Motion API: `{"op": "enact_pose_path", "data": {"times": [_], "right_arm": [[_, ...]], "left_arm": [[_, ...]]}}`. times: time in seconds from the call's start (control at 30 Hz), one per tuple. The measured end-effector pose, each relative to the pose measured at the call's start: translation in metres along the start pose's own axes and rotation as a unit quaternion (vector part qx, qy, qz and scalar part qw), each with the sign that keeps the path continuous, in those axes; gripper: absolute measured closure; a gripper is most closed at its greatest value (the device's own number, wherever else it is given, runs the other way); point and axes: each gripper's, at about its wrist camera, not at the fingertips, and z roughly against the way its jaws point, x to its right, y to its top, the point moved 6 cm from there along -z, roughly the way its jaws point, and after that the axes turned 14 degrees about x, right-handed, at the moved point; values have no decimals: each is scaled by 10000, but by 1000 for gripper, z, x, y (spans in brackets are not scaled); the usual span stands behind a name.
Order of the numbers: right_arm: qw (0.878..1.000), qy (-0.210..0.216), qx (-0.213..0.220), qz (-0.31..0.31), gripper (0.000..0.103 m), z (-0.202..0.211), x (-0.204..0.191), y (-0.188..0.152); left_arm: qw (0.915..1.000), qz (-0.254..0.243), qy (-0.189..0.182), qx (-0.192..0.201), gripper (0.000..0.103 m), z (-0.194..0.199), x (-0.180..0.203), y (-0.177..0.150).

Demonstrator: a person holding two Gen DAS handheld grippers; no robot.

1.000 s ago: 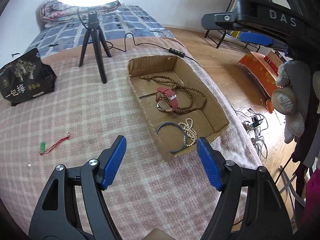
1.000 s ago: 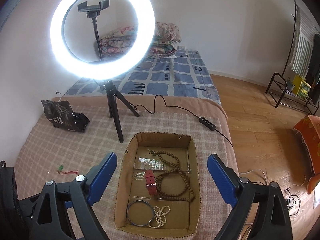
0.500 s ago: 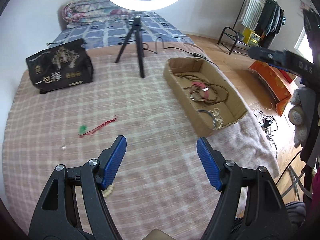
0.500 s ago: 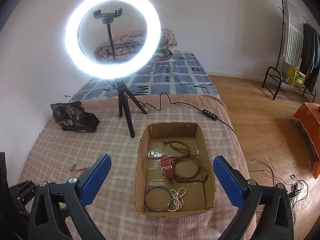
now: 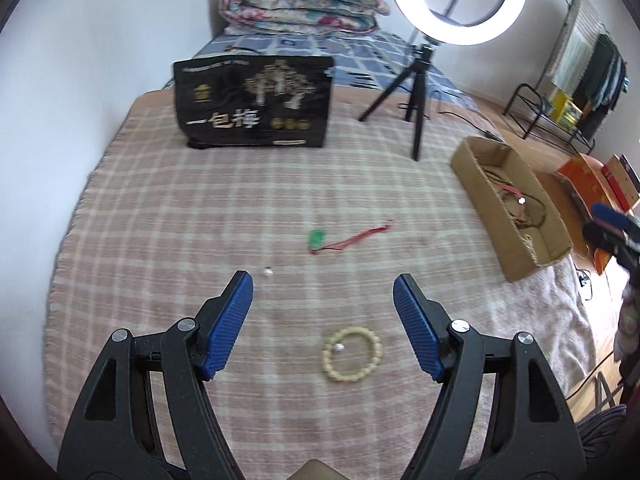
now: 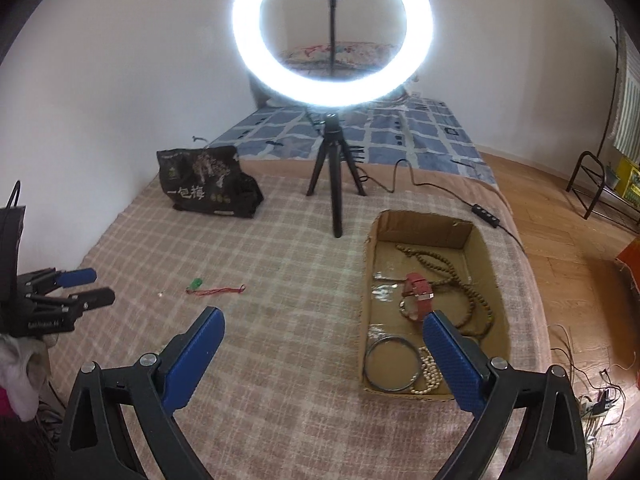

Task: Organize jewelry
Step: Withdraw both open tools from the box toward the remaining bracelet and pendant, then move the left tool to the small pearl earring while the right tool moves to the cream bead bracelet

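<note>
My left gripper [image 5: 323,287] is open and empty above the checked blanket. A cream bead bracelet [image 5: 352,354] lies just below and between its fingers. A green pendant on a red cord [image 5: 317,239] and a small clear bead [image 5: 267,271] lie farther ahead. The cardboard box [image 6: 496,280] holds a brown bead necklace [image 6: 472,300], a red watch [image 6: 418,288], a metal bangle [image 6: 391,362] and a pearl strand [image 6: 430,372]. My right gripper [image 6: 322,324] is open and empty, its right finger over the box's near end. The left gripper also shows in the right wrist view [image 6: 76,286].
A ring light on a black tripod [image 6: 334,196] stands behind the box, its cable [image 6: 440,190] running right. A black printed bag [image 5: 254,106] stands at the back left. The bed edge drops to a wooden floor [image 6: 580,260] on the right.
My left gripper has swung left from the box to the open blanket, bringing the cream bracelet, pendant and bead into view. My right gripper has shifted left, so the box now sits on its right.
</note>
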Motion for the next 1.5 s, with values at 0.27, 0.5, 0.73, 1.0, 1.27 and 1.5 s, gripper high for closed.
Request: {"op": "enact_pose_path", "data": {"times": [0.27,0.5,0.73,1.0,1.27,1.5], "right_arm": [[9945,770,-712,-77,30,-37,-58,-47],[9838,1285,-1227,249,53,-62,-105,-81],[9744,1638,-1505,321,65,-83,-137,-97],[9686,1796,-1681,366,71,-101,-154,-109],[9658,1844,-1800,290,74,-115,-154,-113],[9634,1899,-1883,205,75,-120,-155,-118]], "left_arm": [[9987,399,295,-116,28,-18,-55,-2],[9972,494,334,-441,47,-47,-68,-20],[9971,176,264,-689,52,-75,-55,-39],[9958,-75,226,-883,57,-103,-45,-51],[9944,-153,322,-1000,63,-125,-46,-55],[9944,-230,309,-989,63,-134,-46,-54]]}}
